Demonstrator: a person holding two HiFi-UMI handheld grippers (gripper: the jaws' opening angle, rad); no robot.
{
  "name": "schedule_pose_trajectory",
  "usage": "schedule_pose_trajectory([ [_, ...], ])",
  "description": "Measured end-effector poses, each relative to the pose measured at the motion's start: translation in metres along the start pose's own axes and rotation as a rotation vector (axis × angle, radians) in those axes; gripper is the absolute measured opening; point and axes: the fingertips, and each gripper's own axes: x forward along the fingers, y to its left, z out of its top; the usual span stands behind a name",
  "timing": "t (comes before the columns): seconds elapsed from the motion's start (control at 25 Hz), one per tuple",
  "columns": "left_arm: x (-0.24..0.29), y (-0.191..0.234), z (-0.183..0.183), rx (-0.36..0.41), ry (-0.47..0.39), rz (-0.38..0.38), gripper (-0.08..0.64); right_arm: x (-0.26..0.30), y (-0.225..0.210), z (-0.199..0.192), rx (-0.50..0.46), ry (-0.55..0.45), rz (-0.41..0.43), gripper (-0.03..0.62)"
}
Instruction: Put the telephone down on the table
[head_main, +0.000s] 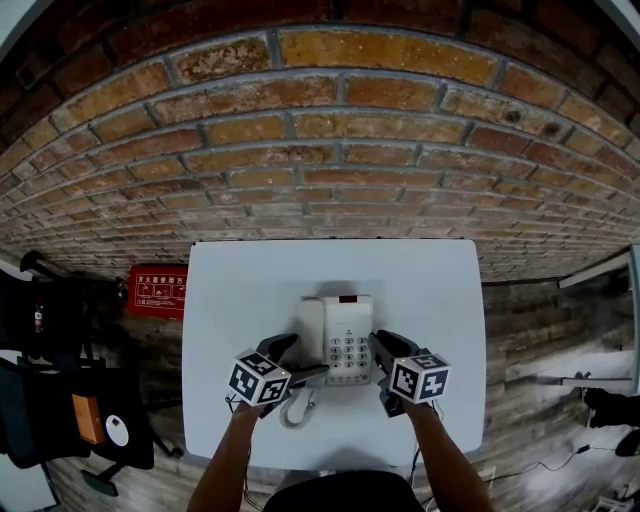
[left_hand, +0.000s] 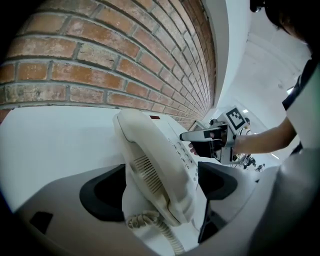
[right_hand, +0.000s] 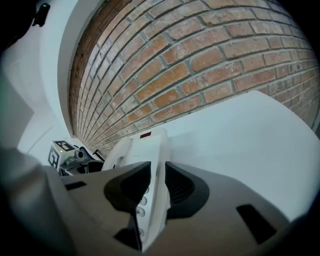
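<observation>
While the white telephone (head_main: 347, 338) sits near the middle of the white bench (head_main: 430, 290), a claw stands at each of its sides. The bench top is plain and matte, and its far edge butts against a brick wall (head_main: 330, 130) of red and ochre courses with pale mortar. Grey wood planks make up the floor (head_main: 540, 330) around it. A red sign (head_main: 157, 290) leans low against the wall to the left of the bench, and a black chair (head_main: 60, 400) stands further left.

The left claw (left_hand: 160, 187) is spread, with the handset (left_hand: 155, 165) lying between its jaws on the telephone's left side; a gap shows at the right-hand pad. The coiled cord (head_main: 297, 408) trails onto the bench below it. The right claw (right_hand: 154, 185) pinches the telephone's right edge, a pad on each face.
</observation>
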Motion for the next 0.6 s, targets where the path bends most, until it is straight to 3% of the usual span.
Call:
schedule_pose_trajectory([
  [0.12,-0.011,-0.006,-0.001,-0.006,-0.022,0.006,0.459,-0.014,0.003,0.004,-0.012,-0.019,0.002,0.089],
  [0.6,-0.042,-0.063,0.010,0.099,-0.119,0.006,0.394,-0.065,0.048,0.002,-0.107,-0.062,0.034,0.066],
])
